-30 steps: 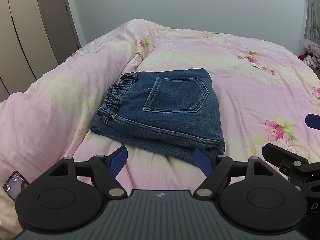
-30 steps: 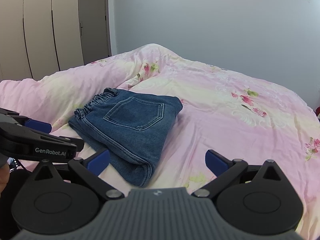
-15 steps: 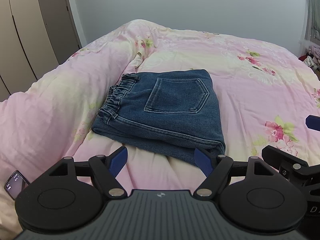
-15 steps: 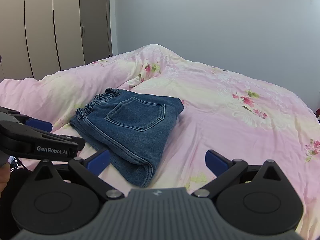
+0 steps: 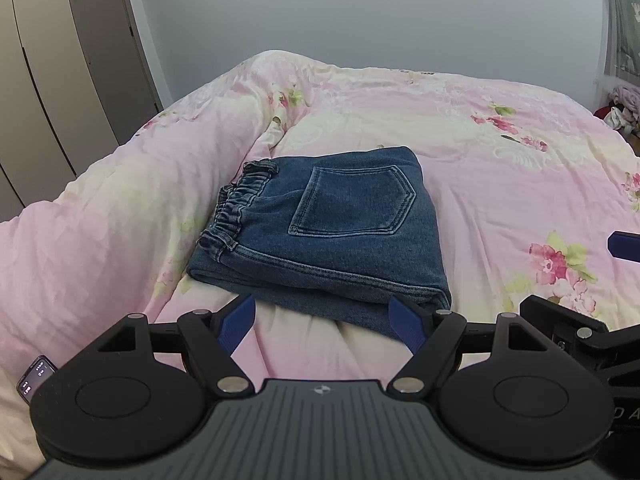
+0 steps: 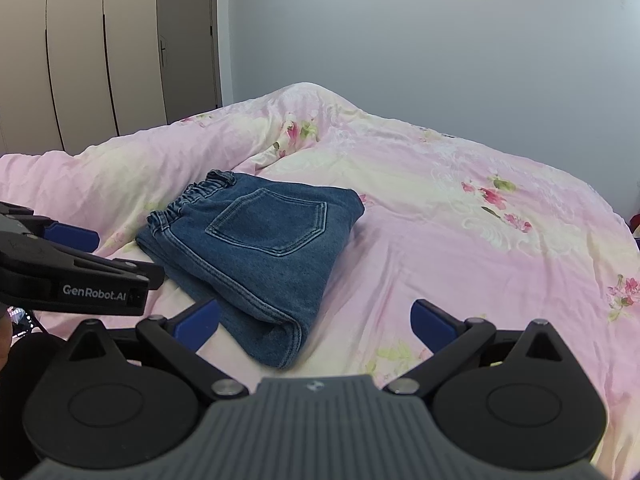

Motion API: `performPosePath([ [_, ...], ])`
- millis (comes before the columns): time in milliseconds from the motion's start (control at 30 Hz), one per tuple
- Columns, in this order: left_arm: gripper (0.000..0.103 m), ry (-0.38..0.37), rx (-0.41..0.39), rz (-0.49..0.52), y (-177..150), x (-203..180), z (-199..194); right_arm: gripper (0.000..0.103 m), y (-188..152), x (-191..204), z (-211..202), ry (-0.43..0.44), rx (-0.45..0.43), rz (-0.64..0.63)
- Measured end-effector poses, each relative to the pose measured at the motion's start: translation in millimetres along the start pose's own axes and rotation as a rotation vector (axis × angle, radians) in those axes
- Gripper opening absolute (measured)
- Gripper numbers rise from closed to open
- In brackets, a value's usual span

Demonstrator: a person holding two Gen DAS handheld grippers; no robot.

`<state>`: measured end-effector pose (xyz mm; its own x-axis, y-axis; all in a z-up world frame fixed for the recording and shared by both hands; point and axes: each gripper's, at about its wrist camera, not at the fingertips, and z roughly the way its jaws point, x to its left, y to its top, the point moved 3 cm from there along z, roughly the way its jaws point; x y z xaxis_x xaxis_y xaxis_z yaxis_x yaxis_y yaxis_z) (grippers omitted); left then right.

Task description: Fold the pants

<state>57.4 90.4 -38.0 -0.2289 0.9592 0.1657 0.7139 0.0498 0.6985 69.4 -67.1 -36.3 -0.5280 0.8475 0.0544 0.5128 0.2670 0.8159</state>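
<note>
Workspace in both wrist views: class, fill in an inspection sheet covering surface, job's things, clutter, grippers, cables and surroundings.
Surface: bed with pink floral quilt, rumpled along its left side.
Job's things: jeans folded into a compact stack, back pocket up.
Clutter: smartwatch at the quilt's near left edge; clothes pile far right.
Grippers: left gripper open, empty; right gripper open, empty.
Cables: nothing seen.
Surroundings: wardrobe doors, plain wall.

pants: blue denim, matt, stitched seams, gathered elastic waistband | quilt under pants: soft pink floral cloth, matt, lightly creased | left gripper just in front of pants: matt black plastic, blue pads, shiny metal pins | right gripper: same finish | wardrobe behind pants: smooth, pale, satin
</note>
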Motion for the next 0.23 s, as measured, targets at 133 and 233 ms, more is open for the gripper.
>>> performPosePath([
  [133, 0.089, -0.003, -0.008, -0.001, 2.4, 0.1, -2.6, 0.098, 0.0, -1.2, 0.4, 0.000, -0.001, 0.007],
  [233, 0.089, -0.005, -0.013, 0.001, 3.1, -1.8, -3.6, 0.098, -0.3, -2.6, 0.6, -0.001, 0.002, 0.007],
])
